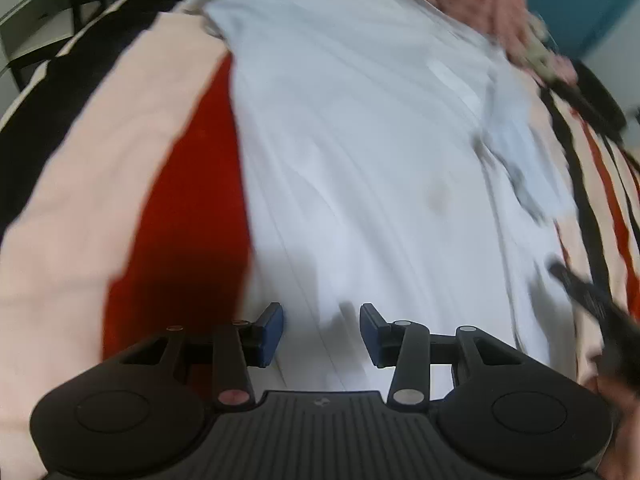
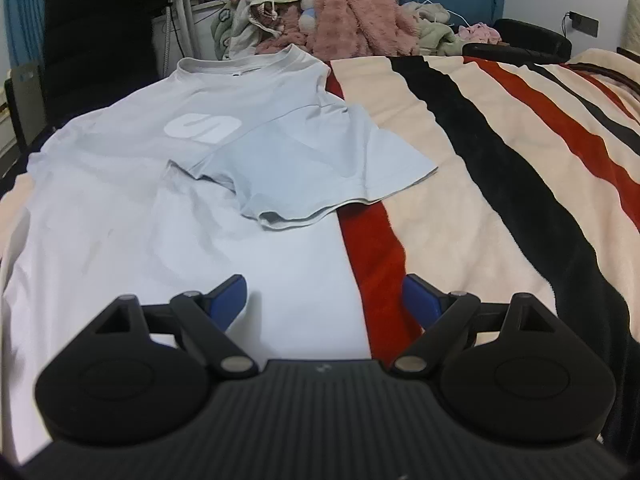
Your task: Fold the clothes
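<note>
A pale blue T-shirt [image 2: 168, 216] with a white logo lies flat on the striped blanket [image 2: 480, 168]. One sleeve [image 2: 320, 168] is folded in over its chest. In the blurred left wrist view the same T-shirt [image 1: 360, 140] fills the middle. My left gripper [image 1: 322, 336] hovers over the shirt near its edge by a red stripe, jaws apart, nothing between the blue pads. My right gripper [image 2: 325, 300] stands wide open just above the shirt's right side edge, also empty. The right gripper's dark arm shows at the right edge of the left wrist view.
A heap of pink and grey clothes [image 2: 328, 12] lies at the far end of the bed. A tripod [image 2: 180, 12] and dark furniture stand behind on the left. The blanket's bare stripes stretch away to the right of the shirt.
</note>
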Tool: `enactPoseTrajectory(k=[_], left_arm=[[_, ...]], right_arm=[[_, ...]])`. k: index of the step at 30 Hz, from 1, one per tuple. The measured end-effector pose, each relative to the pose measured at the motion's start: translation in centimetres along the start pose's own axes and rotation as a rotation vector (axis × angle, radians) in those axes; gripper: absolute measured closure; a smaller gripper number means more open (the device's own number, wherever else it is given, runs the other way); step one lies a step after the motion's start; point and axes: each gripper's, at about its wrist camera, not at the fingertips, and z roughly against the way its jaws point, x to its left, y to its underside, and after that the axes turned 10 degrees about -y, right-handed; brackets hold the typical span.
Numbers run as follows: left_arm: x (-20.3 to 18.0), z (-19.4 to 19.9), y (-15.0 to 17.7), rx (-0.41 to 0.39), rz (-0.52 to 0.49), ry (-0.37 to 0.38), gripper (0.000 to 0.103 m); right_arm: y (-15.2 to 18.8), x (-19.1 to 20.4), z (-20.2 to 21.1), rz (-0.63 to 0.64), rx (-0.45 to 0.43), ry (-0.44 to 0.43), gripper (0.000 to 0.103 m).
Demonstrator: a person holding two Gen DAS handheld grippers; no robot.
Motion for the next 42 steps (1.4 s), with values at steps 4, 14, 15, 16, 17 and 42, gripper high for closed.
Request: enactPoseTrajectory(k=[4,14,15,16,17,42], left_arm=[[-1.6,1.1,3.5,0.082,-0.061,0.014,0.059],[-1.0,2.1,5.2,0.136,-0.153,-0.024,0.099],[-0.2,2.3,4.9,0.141,-0.153,-0.024,0.099],[0.4,2.8,4.8,0.146,-0.153,-0.036,0.1],[1.1,3.2,4.7,0.152,-0.153,-0.051,0.1],[-2.9,10.3,1.5,-0.323,-0.188,-0.226,0.024]], right_arm=[[0.3,-0.5,-0.4,-0.005,0.027,0.005,0.017],[0.7,-0.7,-0.8,-0.01,0.05,0.008,0.017],[0.7,-0.7,-0.8,-0.013,0.05,0.006,0.017],[0.6,-0.7,-0.8,-0.015,0.05,0.005,0.017],[0.6,-0.7,-0.8,-0.017,0.05,0.004,0.017],[0.7,-1.5,-0.1,-0.048,0.035,0.003,0.017]])
